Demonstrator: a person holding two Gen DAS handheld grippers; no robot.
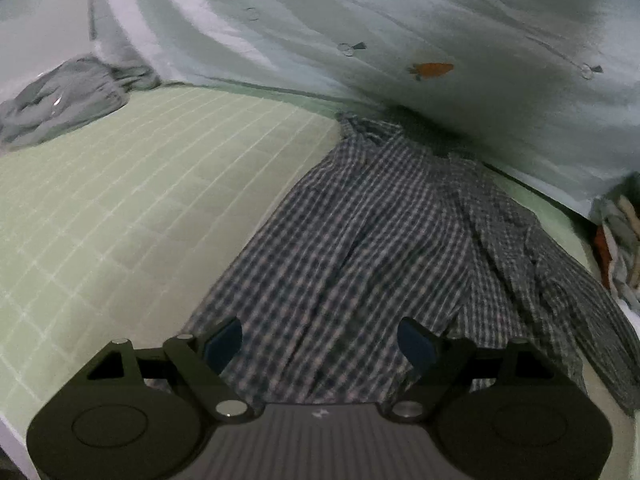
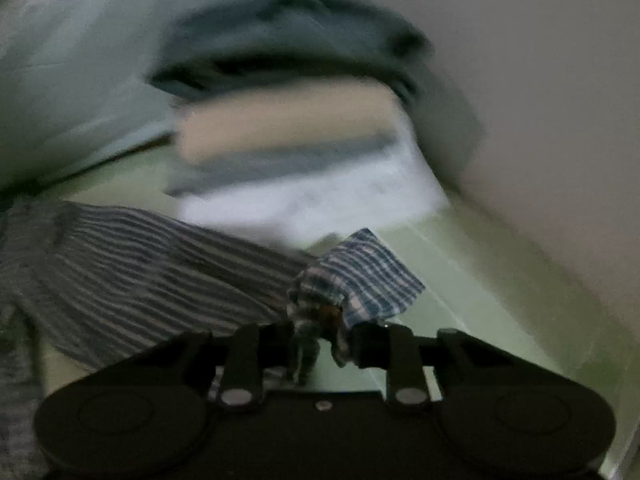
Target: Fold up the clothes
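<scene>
A dark checked shirt (image 1: 380, 240) lies spread on the pale green quilted bed (image 1: 140, 200). My left gripper (image 1: 320, 344) is open just above the shirt's near edge, with nothing between its blue pads (image 1: 224, 340). In the right wrist view, my right gripper (image 2: 320, 336) is shut on a bunched sleeve cuff of the checked shirt (image 2: 356, 280). The sleeve (image 2: 140, 272) stretches away to the left. This view is blurred by motion.
A crumpled grey garment (image 1: 64, 96) lies at the far left of the bed. A pale blanket with a carrot print (image 1: 400, 40) rises behind the shirt. A stack of folded clothes (image 2: 288, 132) stands ahead of the right gripper, next to a wall (image 2: 540, 120).
</scene>
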